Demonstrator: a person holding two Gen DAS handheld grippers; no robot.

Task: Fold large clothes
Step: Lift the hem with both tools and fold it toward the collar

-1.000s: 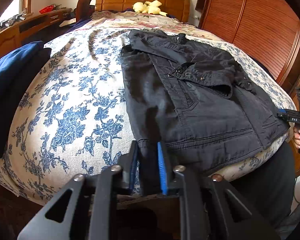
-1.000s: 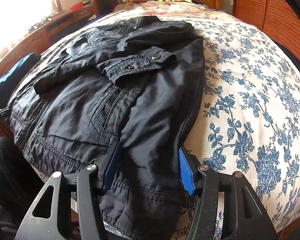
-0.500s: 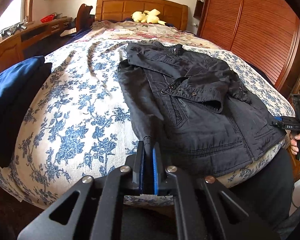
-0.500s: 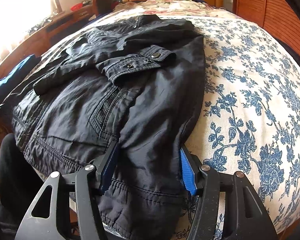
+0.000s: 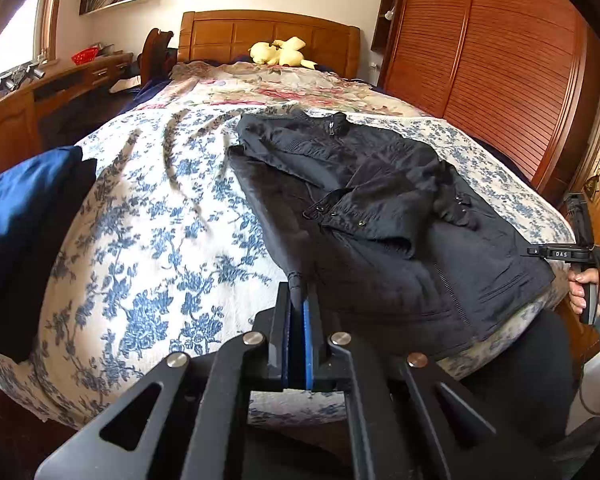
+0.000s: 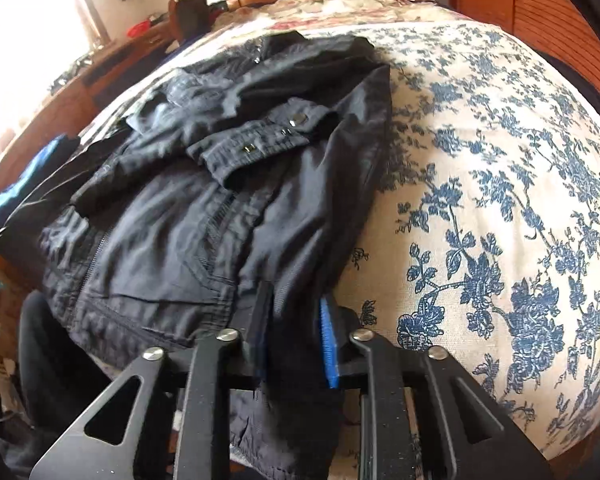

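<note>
A black jacket (image 5: 380,216) lies on the bed with its sleeves folded across the front and its collar toward the headboard. My left gripper (image 5: 298,312) is shut on the jacket's left hem corner and holds it raised off the bedspread. In the right wrist view the jacket (image 6: 220,184) fills the left half. My right gripper (image 6: 292,320) has closed most of the way around the jacket's right hem edge, with bunched fabric between its blue pads. The right gripper also shows in the left wrist view (image 5: 572,254), at the jacket's far corner.
The bed has a blue floral bedspread (image 5: 140,240) and a wooden headboard (image 5: 268,36) with a yellow plush toy (image 5: 280,52). Folded blue and black clothes (image 5: 24,232) lie at the bed's left edge. A wooden desk (image 5: 40,100) stands left, a slatted wardrobe (image 5: 500,60) right.
My left gripper shut on the hem corner and lifted it back. My right gripper's jaws narrowed from wide open onto the jacket's right hem.
</note>
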